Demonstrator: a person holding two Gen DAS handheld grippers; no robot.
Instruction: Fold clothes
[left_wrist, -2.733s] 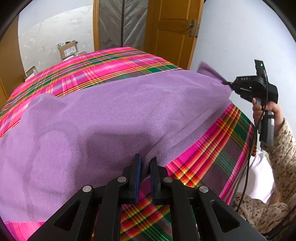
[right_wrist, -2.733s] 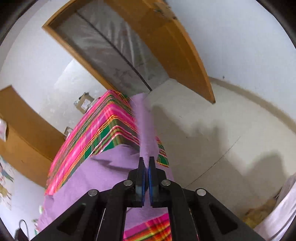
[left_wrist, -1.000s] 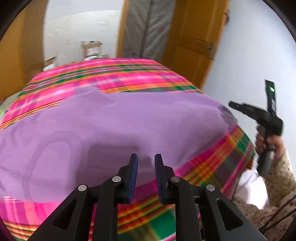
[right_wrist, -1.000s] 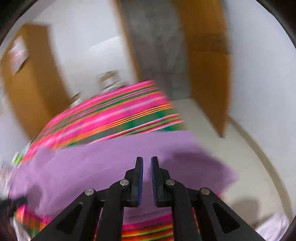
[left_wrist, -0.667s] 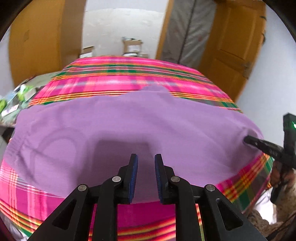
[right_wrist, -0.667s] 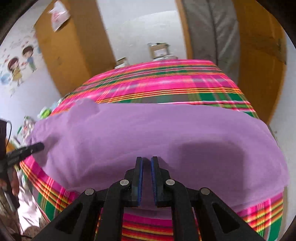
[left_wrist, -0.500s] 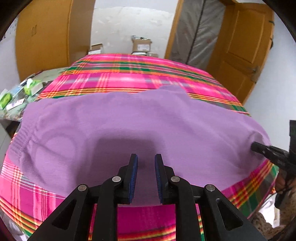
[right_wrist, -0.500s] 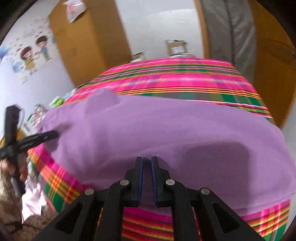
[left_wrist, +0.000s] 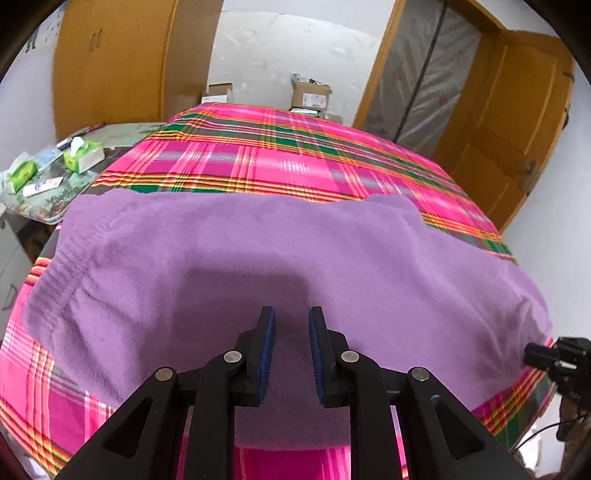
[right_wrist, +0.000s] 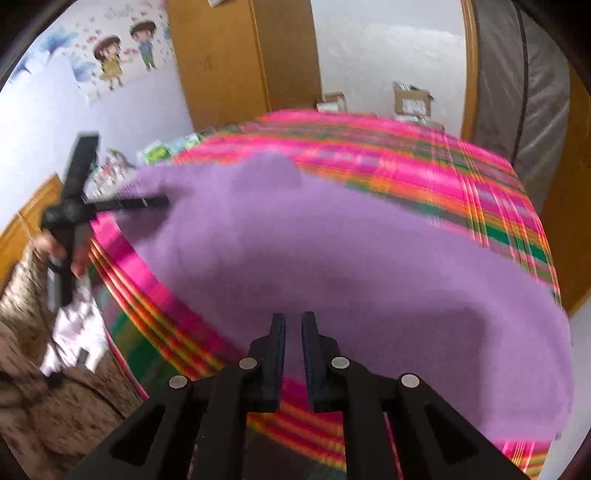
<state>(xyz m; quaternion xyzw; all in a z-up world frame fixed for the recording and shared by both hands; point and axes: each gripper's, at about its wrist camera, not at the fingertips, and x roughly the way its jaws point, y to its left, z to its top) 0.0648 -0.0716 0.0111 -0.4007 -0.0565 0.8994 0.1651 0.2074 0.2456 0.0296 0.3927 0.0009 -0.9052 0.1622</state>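
A purple fleece garment (left_wrist: 295, 240) lies spread flat across a pink and green plaid bedspread (left_wrist: 277, 147). In the left wrist view my left gripper (left_wrist: 291, 310) hovers over the garment's near edge, jaws apart, nothing between them. At the far right of that view, the tip of my right gripper (left_wrist: 532, 356) sits by the garment's right corner. The right wrist view is blurred. There my right gripper (right_wrist: 293, 315) hangs over the purple garment (right_wrist: 332, 240) near its front edge, with a narrow empty gap. My left gripper (right_wrist: 147, 202) points at the garment's left corner.
A side table with green tissue packs (left_wrist: 77, 155) stands left of the bed. Cardboard boxes (left_wrist: 308, 96) sit beyond the far edge, between a wooden wardrobe (left_wrist: 110, 66) and a door (left_wrist: 509, 96). White cloth (right_wrist: 74, 332) lies beside the person's patterned sleeve (right_wrist: 22, 295).
Both grippers held corners of the raised purple garment at first; they have let go and it now lies flat. Both views have swung and rolled across the bed toward its left side.
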